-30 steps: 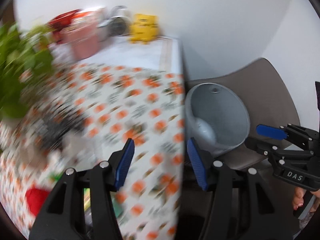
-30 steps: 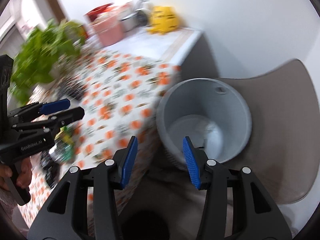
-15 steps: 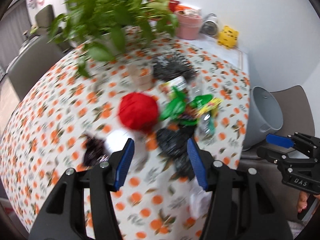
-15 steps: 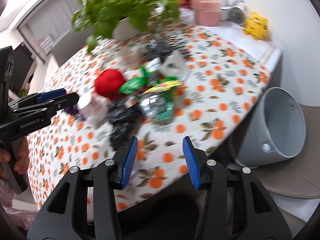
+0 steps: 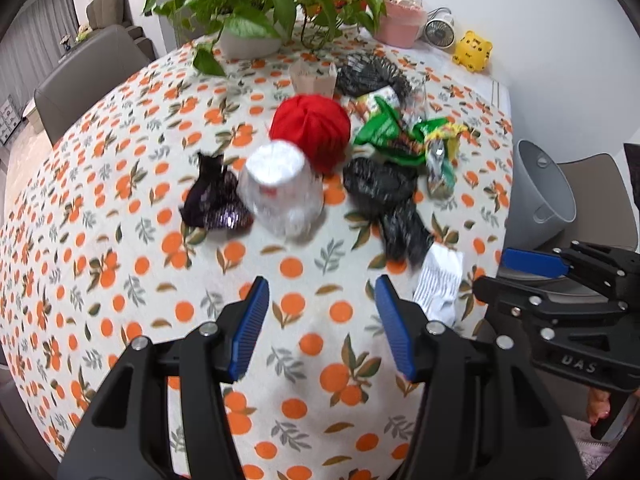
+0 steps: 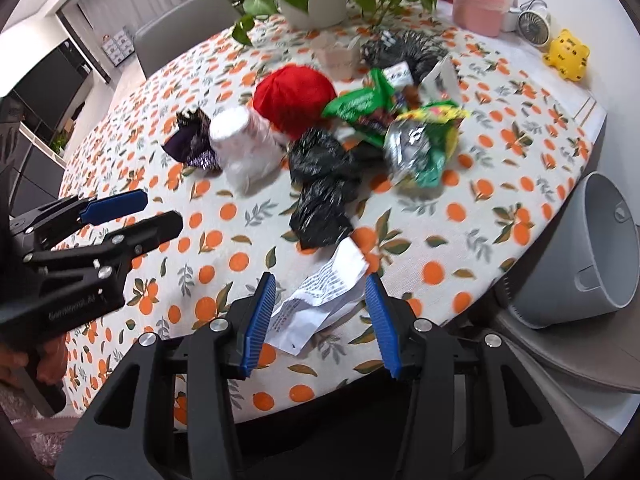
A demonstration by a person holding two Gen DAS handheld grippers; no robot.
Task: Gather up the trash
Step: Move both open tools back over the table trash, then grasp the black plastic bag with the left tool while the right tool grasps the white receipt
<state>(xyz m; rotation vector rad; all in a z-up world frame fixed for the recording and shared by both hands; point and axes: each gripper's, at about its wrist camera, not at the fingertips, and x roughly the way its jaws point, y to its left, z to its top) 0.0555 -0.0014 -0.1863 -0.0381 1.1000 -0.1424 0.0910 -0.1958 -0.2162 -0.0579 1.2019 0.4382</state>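
Both tools spread, holding nothing. Left tool [image 5: 320, 322] hovers over bare orange-print desk [image 5: 120, 208]. Right tool [image 6: 320, 316] straddles crumpled white paper receipt [image 6: 320, 300] at desk edge. Remaining trash heaped mid-desk; grey plastic bin [image 6: 600, 248] sits on chair beside the desk.

Orange-print table [image 5: 120, 240]: trash pile [image 5: 376, 152], receipt [image 6: 320, 296], potted plant [image 5: 248, 40].

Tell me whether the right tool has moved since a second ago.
Yes. The right tool swung left from over the bin to the table, now above the receipt.
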